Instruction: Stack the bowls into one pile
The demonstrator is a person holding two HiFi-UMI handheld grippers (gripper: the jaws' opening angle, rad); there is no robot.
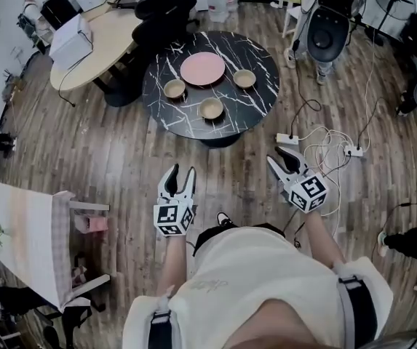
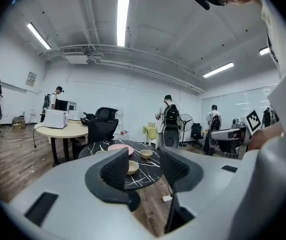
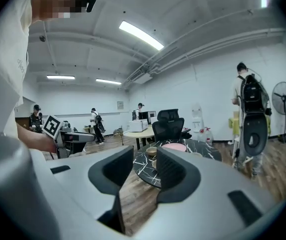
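Three tan bowls stand apart on a round black marble table [image 1: 186,126] ahead of me: one at the left [image 1: 174,88], one at the right [image 1: 244,78], one nearest [image 1: 211,108]. A pink plate [image 1: 202,68] lies behind them. Both grippers hang over the wooden floor, well short of the table. My left gripper [image 1: 180,173] is open and empty; in the left gripper view its jaws [image 2: 145,166] frame the near bowl [image 2: 133,167]. My right gripper [image 1: 279,155] is also open and empty, and its jaws [image 3: 145,166] point at the table, where a bowl [image 3: 151,151] and the plate [image 3: 173,147] show.
Power strips [image 1: 288,138] and white cables [image 1: 332,147] lie on the floor just right of my right gripper. A black office chair [image 1: 164,9] and a beige table [image 1: 106,42] stand behind the marble table. A person with a backpack [image 3: 250,119] stands at the right, and others further off.
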